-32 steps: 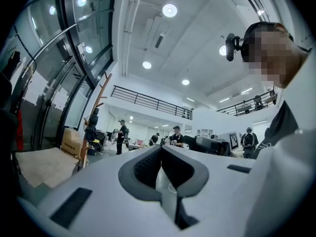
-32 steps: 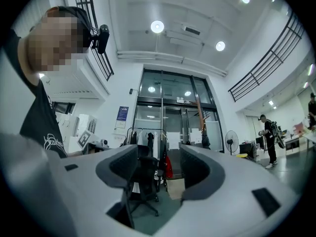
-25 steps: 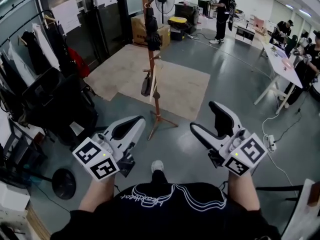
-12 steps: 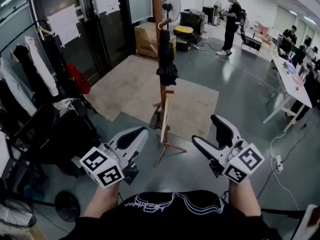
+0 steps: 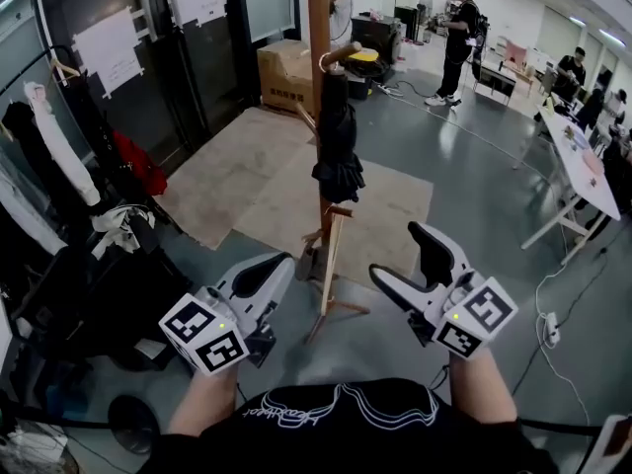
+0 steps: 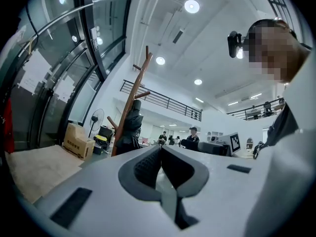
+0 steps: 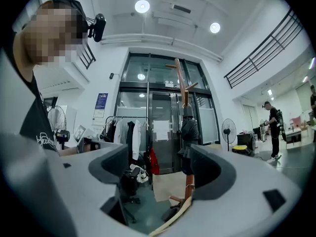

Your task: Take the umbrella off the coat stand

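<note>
Beyond the just-spread right tool (image 7: pixel 155 158), its view frames the umbrella (image 7: pixel 189 130); left tool (image 6: pixel 161 149) clenched, empty.

Left tongs (image 5: pixel 280 263) shut; right tongs (image 5: pixel 398 252) just opened wide, empty.

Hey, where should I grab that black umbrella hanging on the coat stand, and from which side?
Grip the umbrella on its slim upper part, just under the hooked handle, coming level from the front with the open right gripper. It hangs upright from a peg, so a high hold should let you lift the hook clear.
</note>
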The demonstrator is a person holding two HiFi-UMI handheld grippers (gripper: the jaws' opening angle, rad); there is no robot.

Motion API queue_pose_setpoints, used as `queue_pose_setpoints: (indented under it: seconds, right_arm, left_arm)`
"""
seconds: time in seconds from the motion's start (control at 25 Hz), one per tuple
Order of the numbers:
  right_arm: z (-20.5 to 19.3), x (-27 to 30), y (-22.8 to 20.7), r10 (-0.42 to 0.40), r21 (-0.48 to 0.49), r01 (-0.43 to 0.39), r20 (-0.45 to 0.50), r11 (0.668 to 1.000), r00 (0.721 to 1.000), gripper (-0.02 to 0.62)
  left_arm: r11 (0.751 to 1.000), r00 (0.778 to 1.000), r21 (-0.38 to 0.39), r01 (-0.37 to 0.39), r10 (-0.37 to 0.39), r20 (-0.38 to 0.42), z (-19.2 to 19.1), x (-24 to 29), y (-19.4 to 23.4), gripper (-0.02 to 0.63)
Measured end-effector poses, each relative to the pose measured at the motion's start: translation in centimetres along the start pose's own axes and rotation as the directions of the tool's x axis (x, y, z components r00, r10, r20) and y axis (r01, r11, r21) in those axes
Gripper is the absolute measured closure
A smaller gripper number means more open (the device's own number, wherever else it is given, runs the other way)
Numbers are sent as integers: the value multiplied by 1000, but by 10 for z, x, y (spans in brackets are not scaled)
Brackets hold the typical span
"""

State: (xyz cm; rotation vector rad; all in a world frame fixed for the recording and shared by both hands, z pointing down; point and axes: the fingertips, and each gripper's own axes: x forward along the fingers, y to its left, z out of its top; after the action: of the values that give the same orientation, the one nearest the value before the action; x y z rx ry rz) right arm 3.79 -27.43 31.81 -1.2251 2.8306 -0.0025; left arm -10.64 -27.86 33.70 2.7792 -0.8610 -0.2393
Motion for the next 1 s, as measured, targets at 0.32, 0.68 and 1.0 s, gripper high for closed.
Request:
queue_pose_setpoints:
  seconds: [0.32, 0.68, 1.0]
  right_arm:
    - [-3, 54, -44, 17, 39, -16, -8, 999, 1000, 207]
    - [5, 118, -83, 48, 35, -48, -7, 998, 999, 210]
    - [-10, 174, -109, 13, -34, -14, -37, 999, 999, 212]
  left_arm:
    - [999, 999, -36, -30, 29, -17, -8, 26, 32, 600]
    - [993, 994, -57, -104, 105, 9, 13, 39, 67, 600]
    - [974, 974, -77, -212, 217, 61, 33, 23, 107, 600]
